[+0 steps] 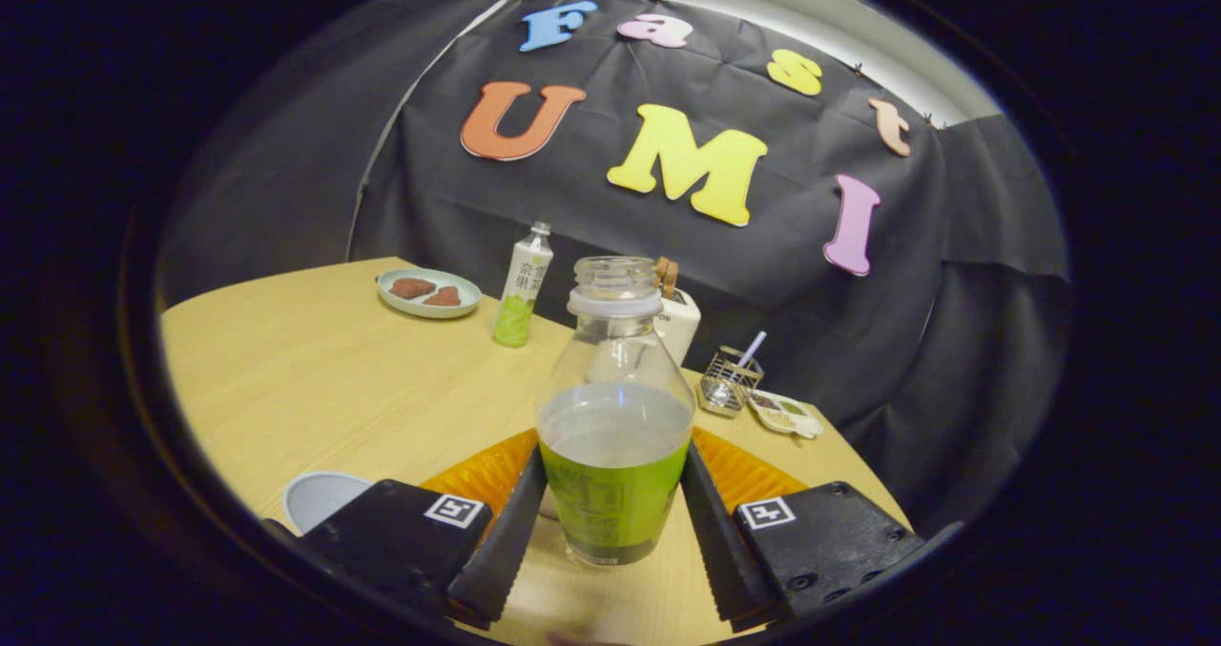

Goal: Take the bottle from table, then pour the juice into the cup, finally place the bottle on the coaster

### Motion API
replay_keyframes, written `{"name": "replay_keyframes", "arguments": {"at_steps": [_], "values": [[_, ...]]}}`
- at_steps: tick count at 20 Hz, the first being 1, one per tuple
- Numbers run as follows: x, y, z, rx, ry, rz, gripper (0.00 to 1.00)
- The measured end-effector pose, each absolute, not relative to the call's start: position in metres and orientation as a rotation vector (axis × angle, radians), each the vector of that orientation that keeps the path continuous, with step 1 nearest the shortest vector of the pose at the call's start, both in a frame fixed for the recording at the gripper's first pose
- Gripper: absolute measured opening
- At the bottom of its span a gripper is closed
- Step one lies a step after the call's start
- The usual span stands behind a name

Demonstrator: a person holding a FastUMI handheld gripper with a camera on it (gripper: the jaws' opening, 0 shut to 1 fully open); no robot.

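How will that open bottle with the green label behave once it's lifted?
The bottle, pinched between the gripper fingers, looks about half full, so probably moderately heavy. It has no cap, so tilting would likely spill. Its clear walls look like thin plastic and may flex under the squeeze.

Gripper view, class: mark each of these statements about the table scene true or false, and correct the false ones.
1. The bottle between the jaws has no cap. True.
2. The bottle is empty. False: liquid fills about its lower half.
3. The gripper has its jaws at the bottle's two sides. True.
4. The plate lies between the jaws. False: it sits far beyond them, near the booth wall, beside a second bottle.
5. The cup stands on the orange coaster. False: it stands on the table, beside the coaster.
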State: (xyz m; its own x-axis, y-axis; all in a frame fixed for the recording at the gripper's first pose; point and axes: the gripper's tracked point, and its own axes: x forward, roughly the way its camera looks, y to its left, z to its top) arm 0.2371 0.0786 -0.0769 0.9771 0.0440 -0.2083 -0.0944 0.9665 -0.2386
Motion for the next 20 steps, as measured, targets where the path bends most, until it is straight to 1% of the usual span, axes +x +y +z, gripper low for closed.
{"name": "replay_keyframes", "arguments": {"at_steps": [6, 12, 20], "values": [[0.268, 0.088, -0.077, -0.152, 0.172, 0.219, 0.83], [0.298, 0.089, -0.089, -0.044, 0.227, 0.240, 0.83], [0.310, 0.095, -0.095, -0.010, 0.215, 0.278, 0.83]]}}
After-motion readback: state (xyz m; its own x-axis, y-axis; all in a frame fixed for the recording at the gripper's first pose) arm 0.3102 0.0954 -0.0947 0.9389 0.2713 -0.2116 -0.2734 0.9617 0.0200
